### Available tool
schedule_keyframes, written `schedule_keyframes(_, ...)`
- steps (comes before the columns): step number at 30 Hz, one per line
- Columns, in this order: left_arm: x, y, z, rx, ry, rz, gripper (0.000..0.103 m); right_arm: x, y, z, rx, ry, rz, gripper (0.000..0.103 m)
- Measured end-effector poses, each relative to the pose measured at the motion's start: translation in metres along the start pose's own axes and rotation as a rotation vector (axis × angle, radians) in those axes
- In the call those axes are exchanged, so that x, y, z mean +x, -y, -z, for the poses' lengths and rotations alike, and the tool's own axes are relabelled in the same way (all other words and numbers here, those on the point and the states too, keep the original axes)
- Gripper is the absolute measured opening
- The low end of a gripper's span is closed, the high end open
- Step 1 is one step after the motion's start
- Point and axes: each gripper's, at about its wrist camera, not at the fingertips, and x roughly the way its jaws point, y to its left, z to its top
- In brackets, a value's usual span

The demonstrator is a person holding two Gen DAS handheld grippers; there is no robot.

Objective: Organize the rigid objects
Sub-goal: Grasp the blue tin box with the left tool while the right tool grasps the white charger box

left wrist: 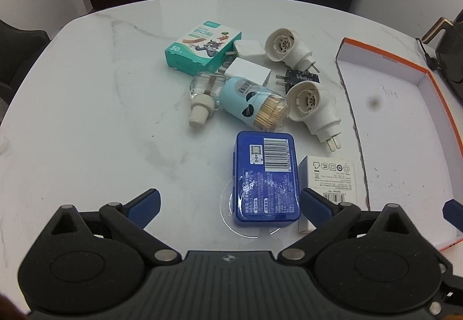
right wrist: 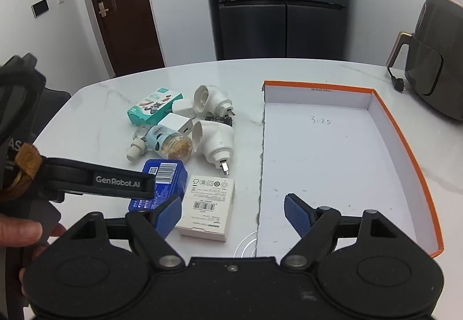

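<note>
Left gripper [left wrist: 230, 205]: from its own wrist view I see both blue pads spread as wide as they go, nothing pinched, hanging over the white marble worktop [left wrist: 86, 123].
Blue case [left wrist: 264, 179]: flat on the worktop between my left pads, barcode side up, touching neither pad as far as I can tell.
White carton [left wrist: 330, 175]: just beside the blue case on its right, printed face up; my right-hand pad covers its near corner.
Heap beyond: toothpick jar [left wrist: 254, 106] on its side against a clear bottle [left wrist: 204, 94], two white plug-in heaters [left wrist: 314, 108] and [left wrist: 288, 48], white chargers [left wrist: 249, 69], a small black plug [left wrist: 301, 77] and a teal cartoon box [left wrist: 202, 48] (all crowded together, several touching).
Tray [left wrist: 434, 82]: orange-rimmed white box lid at the right, nothing in it from here.

Right gripper [right wrist: 233, 211]: in the right wrist view I have it fully spread too, gripping nothing; one pad over the worktop near the white carton [right wrist: 208, 204], the other over the tray [right wrist: 405, 132] floor.
Left gripper, seen from the right [right wrist: 150, 187]: its black finger crosses over the blue case [right wrist: 167, 175]; the person's fingers [right wrist: 23, 233] show at the left edge.
Tray inside: bare white floor with handwritten marks.
Background: dark door, dark fridge, and a dark appliance [right wrist: 434, 59] on the worktop behind the tray.
</note>
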Motion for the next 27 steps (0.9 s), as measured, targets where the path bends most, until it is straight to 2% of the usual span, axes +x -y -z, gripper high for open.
schedule_keyframes(5,0.006,0.001,-0.001,0.01,-0.013,0.007,0.103,0.009,-0.008,-0.003,-0.004,-0.002,0.003,0.092)
schedule_keyframes(16,0.018,0.006,-0.003,0.035,-0.028,0.002,0.103,0.011,0.002,0.0,0.017,-0.014,0.008,0.092)
schedule_keyframes(22,0.026,0.007,-0.005,0.031,-0.038,0.005,0.103,0.012,0.001,0.002,-0.01,-0.057,0.051,0.092)
schedule_keyframes(27,0.035,0.012,-0.008,0.03,-0.036,0.018,0.103,0.014,0.003,0.003,0.019,-0.059,0.04,0.092)
